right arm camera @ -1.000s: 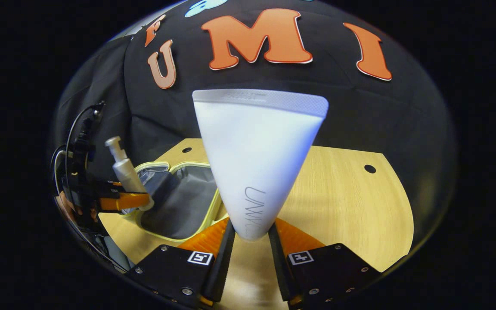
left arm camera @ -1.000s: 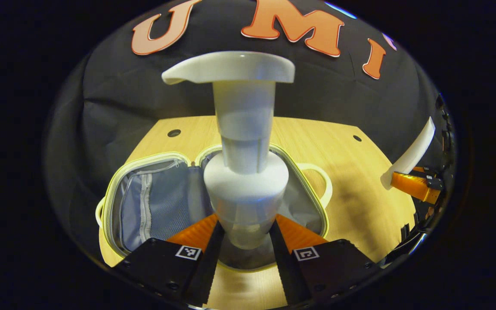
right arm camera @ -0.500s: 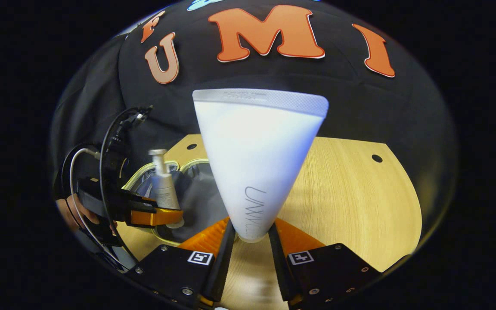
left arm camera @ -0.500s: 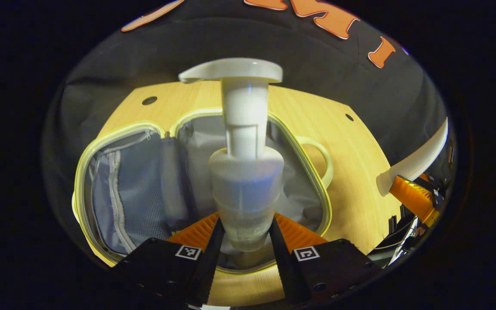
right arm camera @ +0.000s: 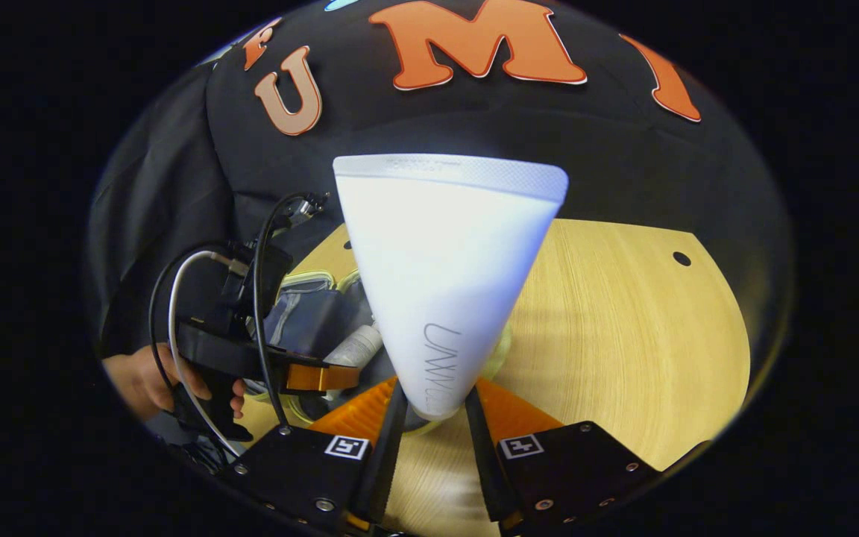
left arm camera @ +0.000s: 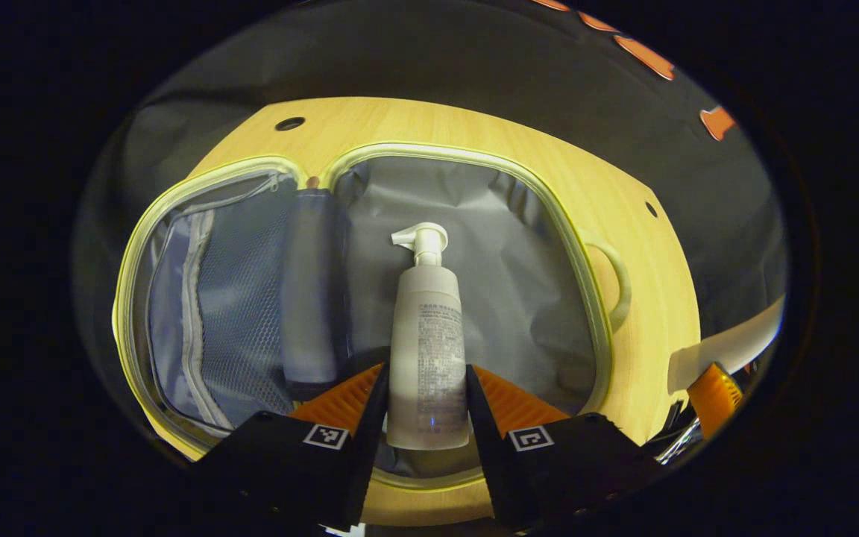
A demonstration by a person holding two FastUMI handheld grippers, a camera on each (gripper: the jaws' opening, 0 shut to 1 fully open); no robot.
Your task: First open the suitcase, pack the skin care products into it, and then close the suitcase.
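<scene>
— What does your left tool (left arm camera: 427, 406) have, in the left gripper view?
— Your fingers are closed on the base of a pump bottle (left arm camera: 427, 350), lying flat just ahead with its nozzle pointing away, over the grey lining of the open suitcase (left arm camera: 474, 224) on the tabletop (left arm camera: 653, 313).

— And the right gripper view?
— Your right tool (right arm camera: 429, 418) pinches the narrow end of a white tube (right arm camera: 444, 261), standing straight up from the fingers. Off to its left, a hand (right arm camera: 150, 380) holds your left tool (right arm camera: 310, 377) with the bottle over the suitcase (right arm camera: 303, 306).
</scene>
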